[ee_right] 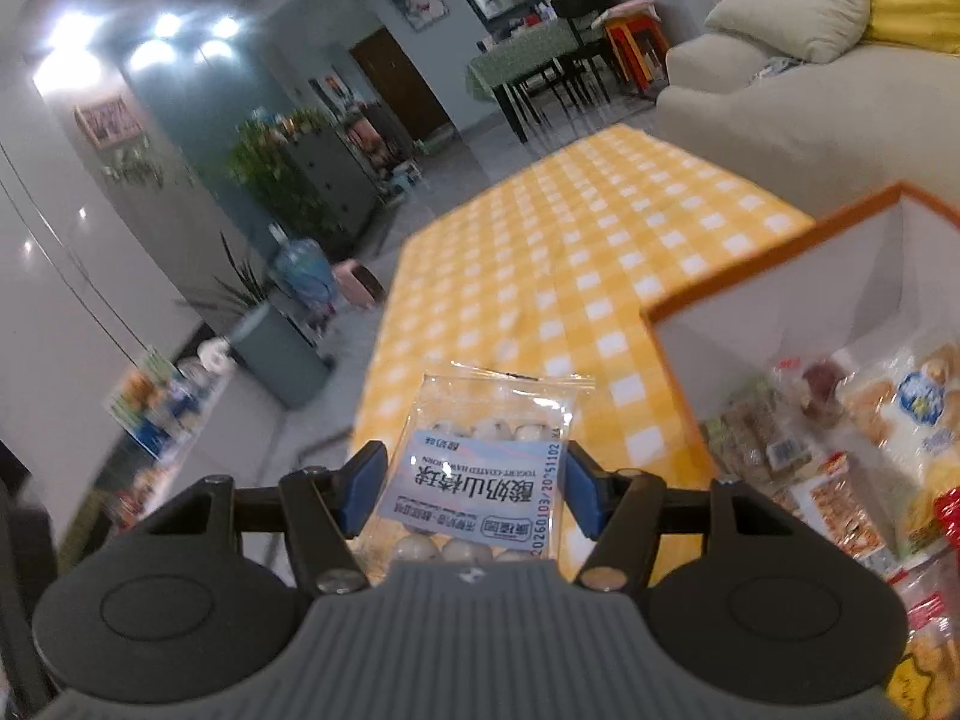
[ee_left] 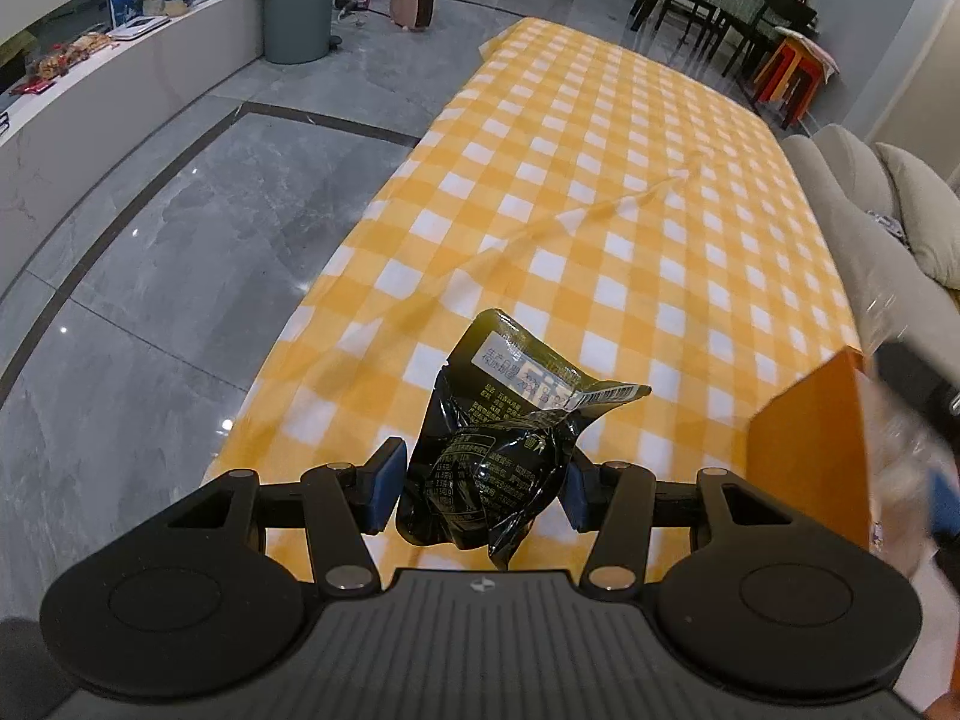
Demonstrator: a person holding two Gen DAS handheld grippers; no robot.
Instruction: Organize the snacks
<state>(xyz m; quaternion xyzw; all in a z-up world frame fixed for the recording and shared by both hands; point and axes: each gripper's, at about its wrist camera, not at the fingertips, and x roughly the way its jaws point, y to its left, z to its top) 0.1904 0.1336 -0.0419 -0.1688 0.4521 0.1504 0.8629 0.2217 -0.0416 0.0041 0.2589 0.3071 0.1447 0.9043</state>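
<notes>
My left gripper point(ee_left: 480, 483) is shut on a crumpled black snack packet point(ee_left: 510, 426) and holds it in the air above the yellow checked tablecloth point(ee_left: 600, 210). The orange box point(ee_left: 804, 450) stands just to its right, with a blurred shape of the other gripper beyond. My right gripper point(ee_right: 468, 489) is shut on a clear packet of white yogurt-coated balls point(ee_right: 480, 468) with a pale blue label, raised over the cloth point(ee_right: 570, 252). To its right the orange-rimmed box point(ee_right: 780, 276) with white inner walls holds several snack packets point(ee_right: 870, 432).
A grey sofa with cushions point(ee_left: 870, 210) runs along the table's right side. Left of the table lie grey floor tiles point(ee_left: 180, 240), a grey bin point(ee_left: 297, 6) and a pink heater point(ee_left: 413, 2). A dining table with chairs point(ee_right: 540, 72) stands at the far end.
</notes>
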